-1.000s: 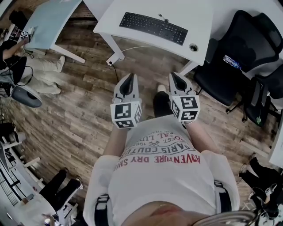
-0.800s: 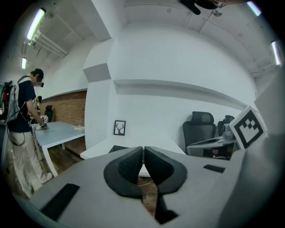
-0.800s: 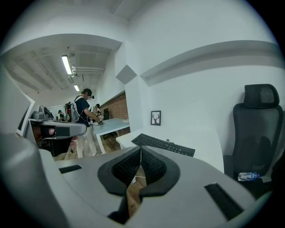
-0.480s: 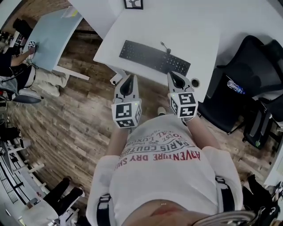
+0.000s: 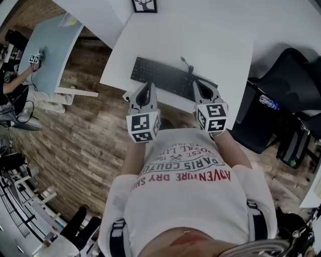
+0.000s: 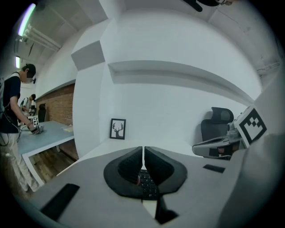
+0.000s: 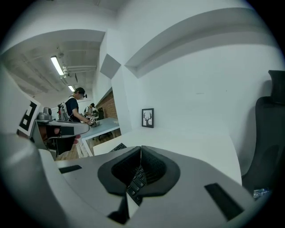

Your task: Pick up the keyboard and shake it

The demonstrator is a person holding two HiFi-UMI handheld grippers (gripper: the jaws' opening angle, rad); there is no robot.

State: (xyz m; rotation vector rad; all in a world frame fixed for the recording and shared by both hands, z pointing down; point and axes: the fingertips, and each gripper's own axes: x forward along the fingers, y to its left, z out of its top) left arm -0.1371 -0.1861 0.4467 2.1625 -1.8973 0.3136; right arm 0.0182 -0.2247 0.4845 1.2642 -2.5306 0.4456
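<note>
A black keyboard (image 5: 165, 79) lies flat on the white desk (image 5: 210, 40), close to its near edge. My left gripper (image 5: 146, 88) hovers at the keyboard's near left part, jaws shut with nothing between them. My right gripper (image 5: 200, 86) hovers over the near right part, also shut and empty. In the left gripper view the closed jaws (image 6: 143, 149) point over the keys (image 6: 147, 183). The right gripper view shows the closed jaws (image 7: 140, 149) above keys (image 7: 136, 181) as well. Neither gripper touches the keyboard as far as I can see.
A small framed deer picture (image 5: 144, 5) stands at the desk's back edge. A thin cable (image 5: 186, 63) lies behind the keyboard. Black office chairs (image 5: 286, 85) stand to the right. A light-blue table (image 5: 52, 45) with a person (image 6: 15, 102) at it is to the left.
The person has stepped up to the desk. Both grippers, still shut, moved from over the wooden floor to over the keyboard's near edge.
</note>
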